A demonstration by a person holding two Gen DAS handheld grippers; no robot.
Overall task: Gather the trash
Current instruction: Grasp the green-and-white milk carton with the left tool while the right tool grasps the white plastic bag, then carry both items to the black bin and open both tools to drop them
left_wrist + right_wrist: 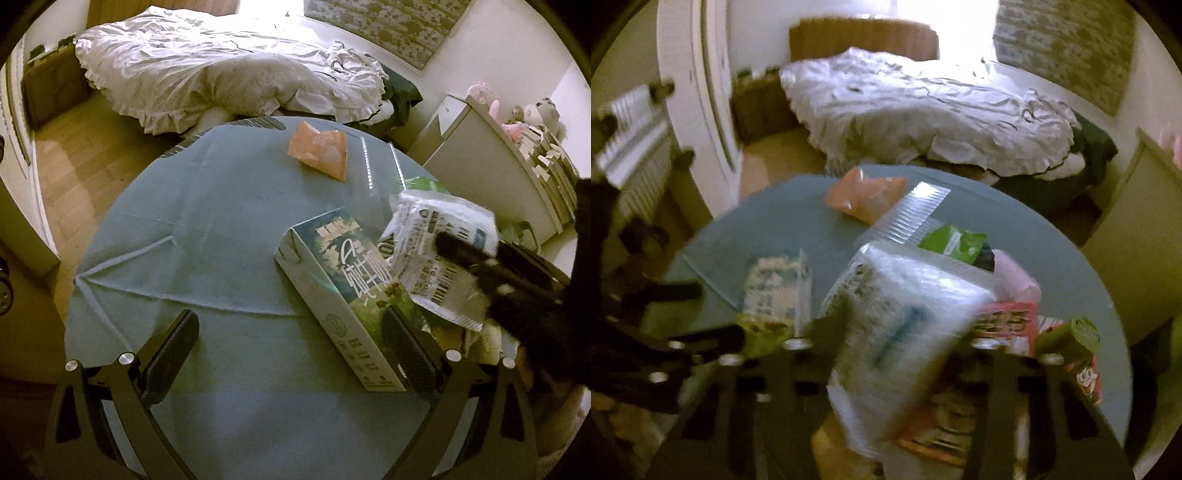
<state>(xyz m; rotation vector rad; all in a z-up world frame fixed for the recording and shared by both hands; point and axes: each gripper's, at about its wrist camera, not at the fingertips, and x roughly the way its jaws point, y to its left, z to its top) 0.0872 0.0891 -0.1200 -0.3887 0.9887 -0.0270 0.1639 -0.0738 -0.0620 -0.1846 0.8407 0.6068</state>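
Note:
A round table with a blue cloth (192,236) carries trash. A blue-green milk carton (343,291) lies on its side by my left gripper's right finger. My left gripper (291,343) is open and empty above the cloth. My right gripper (901,332) is shut on a white plastic wrapper (908,314) and holds it above the table; the wrapper also shows in the left wrist view (439,254). An orange packet (319,149) lies at the far side, with a clear plastic tray (916,210) beside it. A green packet (953,242) and red packaging (1004,321) lie behind the wrapper.
A bed with a rumpled white duvet (207,70) stands beyond the table. A white cabinet (480,162) with plush toys is at the right. A white door (701,92) and a radiator (635,147) are at the left. Wooden floor (85,162) surrounds the table.

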